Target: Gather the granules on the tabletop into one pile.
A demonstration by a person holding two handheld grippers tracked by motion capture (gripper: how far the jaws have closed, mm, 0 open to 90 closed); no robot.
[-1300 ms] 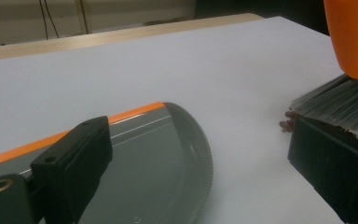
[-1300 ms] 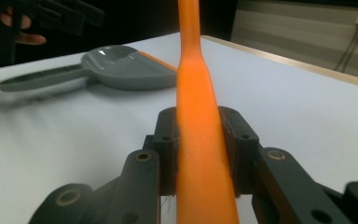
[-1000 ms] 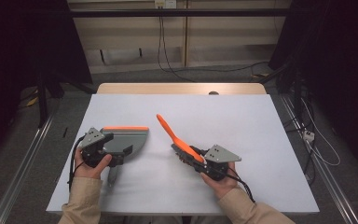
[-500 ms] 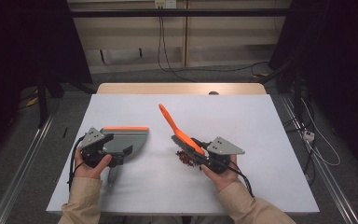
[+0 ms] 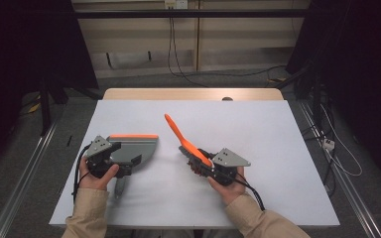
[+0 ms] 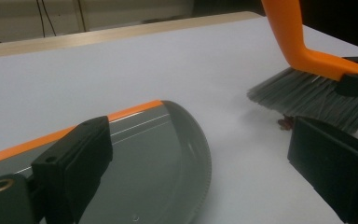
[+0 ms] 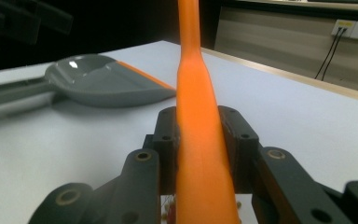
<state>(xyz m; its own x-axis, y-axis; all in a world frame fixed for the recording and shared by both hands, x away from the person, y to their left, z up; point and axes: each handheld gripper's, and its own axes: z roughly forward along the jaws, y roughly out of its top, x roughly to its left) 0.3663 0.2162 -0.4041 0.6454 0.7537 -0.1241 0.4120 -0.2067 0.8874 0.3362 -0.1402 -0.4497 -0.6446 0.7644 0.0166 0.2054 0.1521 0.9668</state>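
The right tool grips the brush, bristles down to sweep crumbs toward the dustpan. The left tool stands open over the dustpan, which lies flat on the tabletop.

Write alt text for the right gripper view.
The right gripper is shut on the orange brush handle, which runs up the middle of the frame. Beyond it a grey dustpan with an orange edge lies on the white table.
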